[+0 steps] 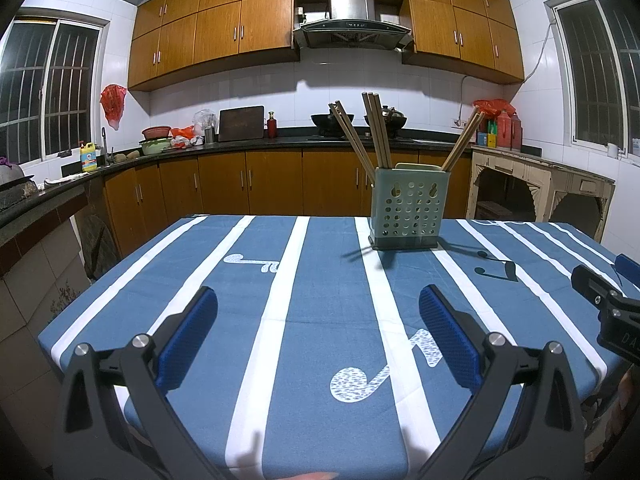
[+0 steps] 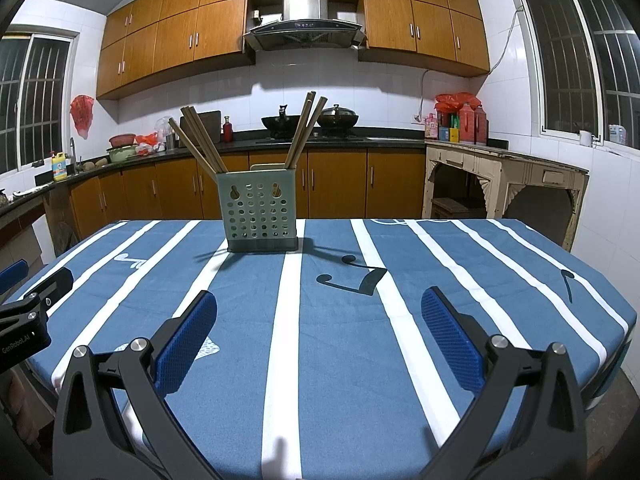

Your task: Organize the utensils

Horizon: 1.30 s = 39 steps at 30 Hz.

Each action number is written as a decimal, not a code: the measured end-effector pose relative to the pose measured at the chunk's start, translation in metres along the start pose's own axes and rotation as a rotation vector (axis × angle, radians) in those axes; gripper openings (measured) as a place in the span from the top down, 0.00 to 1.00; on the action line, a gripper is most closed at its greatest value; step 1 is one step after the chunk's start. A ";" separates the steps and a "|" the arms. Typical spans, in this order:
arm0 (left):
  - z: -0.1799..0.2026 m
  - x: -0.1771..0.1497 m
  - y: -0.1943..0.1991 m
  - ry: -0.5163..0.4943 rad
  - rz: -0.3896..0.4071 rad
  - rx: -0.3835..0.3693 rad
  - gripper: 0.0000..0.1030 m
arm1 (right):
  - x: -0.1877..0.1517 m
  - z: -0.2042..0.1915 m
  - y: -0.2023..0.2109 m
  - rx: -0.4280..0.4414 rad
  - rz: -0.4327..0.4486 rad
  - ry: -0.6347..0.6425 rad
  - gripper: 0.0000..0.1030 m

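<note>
Both the left gripper [image 1: 318, 300] and right gripper [image 2: 320, 304] hover released and empty, low in frame. The chopsticks [image 1: 376, 132] splay loosely from the perforated utensil holder [image 1: 408, 208] on the tabletop [image 1: 312, 280], upper centre. Nudging a leaning stick could tip this light holder.

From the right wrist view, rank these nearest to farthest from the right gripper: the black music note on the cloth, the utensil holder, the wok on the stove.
From the right gripper:
1. Black music note, on the tablecloth just ahead, slightly right.
2. Utensil holder, upright near the table's far edge, slightly left, chopsticks in it.
3. Wok, on the back counter beyond the table.
</note>
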State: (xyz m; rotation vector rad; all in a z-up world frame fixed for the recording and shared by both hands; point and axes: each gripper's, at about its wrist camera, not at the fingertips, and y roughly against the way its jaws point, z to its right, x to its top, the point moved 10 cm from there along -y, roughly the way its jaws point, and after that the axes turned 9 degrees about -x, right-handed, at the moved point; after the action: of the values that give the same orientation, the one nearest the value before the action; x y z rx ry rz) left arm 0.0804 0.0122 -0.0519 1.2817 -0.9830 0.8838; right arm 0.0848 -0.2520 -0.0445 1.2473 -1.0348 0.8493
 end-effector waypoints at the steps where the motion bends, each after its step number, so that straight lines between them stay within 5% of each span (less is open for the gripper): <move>1: 0.001 0.000 0.000 0.000 0.000 0.000 0.04 | 0.000 0.000 0.000 0.000 0.000 0.000 0.02; 39: 0.001 -0.002 -0.002 0.003 -0.006 -0.003 0.04 | -0.001 -0.001 0.000 0.000 -0.005 0.002 0.02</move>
State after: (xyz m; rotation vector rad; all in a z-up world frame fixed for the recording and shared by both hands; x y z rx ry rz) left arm 0.0813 0.0107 -0.0540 1.2798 -0.9777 0.8794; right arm 0.0846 -0.2513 -0.0451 1.2483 -1.0298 0.8468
